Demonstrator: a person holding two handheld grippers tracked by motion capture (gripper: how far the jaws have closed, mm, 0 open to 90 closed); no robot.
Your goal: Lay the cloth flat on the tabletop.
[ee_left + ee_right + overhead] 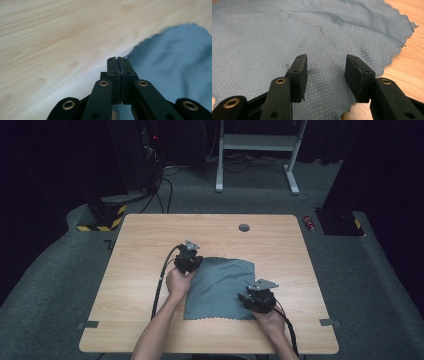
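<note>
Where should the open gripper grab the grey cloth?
Probably at the cloth's near right corner, coming from the person's side. The right hand-held gripper hovers open above it, and the zigzag edge lies flat on the table, so pinch the edge low.

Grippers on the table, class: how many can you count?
2. The left gripper sits at the grey cloth's far left corner; the right gripper rests over its near right corner.
</note>
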